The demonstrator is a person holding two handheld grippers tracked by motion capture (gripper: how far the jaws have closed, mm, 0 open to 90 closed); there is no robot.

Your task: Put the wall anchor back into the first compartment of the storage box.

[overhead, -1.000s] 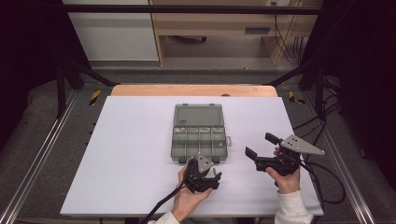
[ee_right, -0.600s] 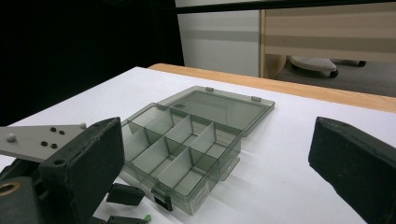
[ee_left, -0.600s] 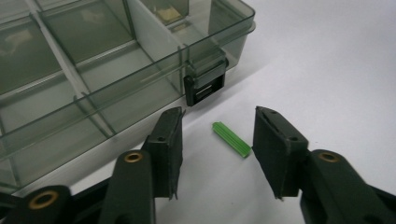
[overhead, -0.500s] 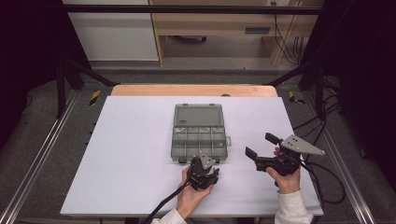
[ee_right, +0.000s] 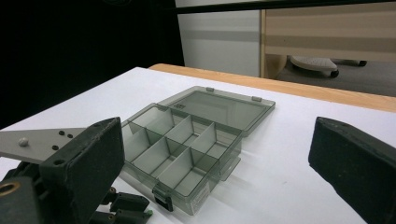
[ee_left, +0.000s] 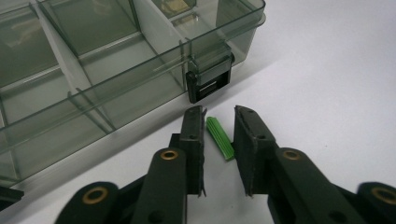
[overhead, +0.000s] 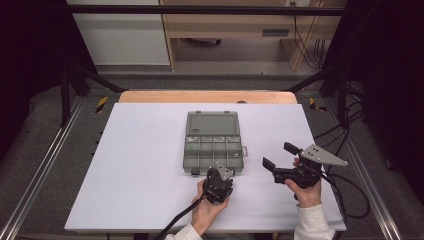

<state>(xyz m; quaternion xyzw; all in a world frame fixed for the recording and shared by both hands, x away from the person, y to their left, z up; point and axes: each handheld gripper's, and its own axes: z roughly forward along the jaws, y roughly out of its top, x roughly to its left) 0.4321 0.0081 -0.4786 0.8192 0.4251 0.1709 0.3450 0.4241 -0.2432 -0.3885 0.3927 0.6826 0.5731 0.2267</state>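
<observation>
Count: one green wall plug (ee_left: 220, 138), one organiser box (overhead: 214, 143), two tongs.
Left tongs (ee_left: 219, 135): nearly closed and just been closing; the plug lies between the pads, a gap showing on each side, not clamped.
Plug: small, ribbed green plastic, lying on the white counter (overhead: 135, 165), just before the box's black latch (ee_left: 208, 86).
Box: smoky clear plastic, lid open, compartments with dividers, beyond the left tongs.
Right tongs (overhead: 281, 160): wide open, holding nothing.

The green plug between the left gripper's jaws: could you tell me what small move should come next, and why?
Probably finish closing. The left gripper has just been closing its jaws around the green plug, which lies on the table beside the open organizer box, but a gap remains on each side.
</observation>
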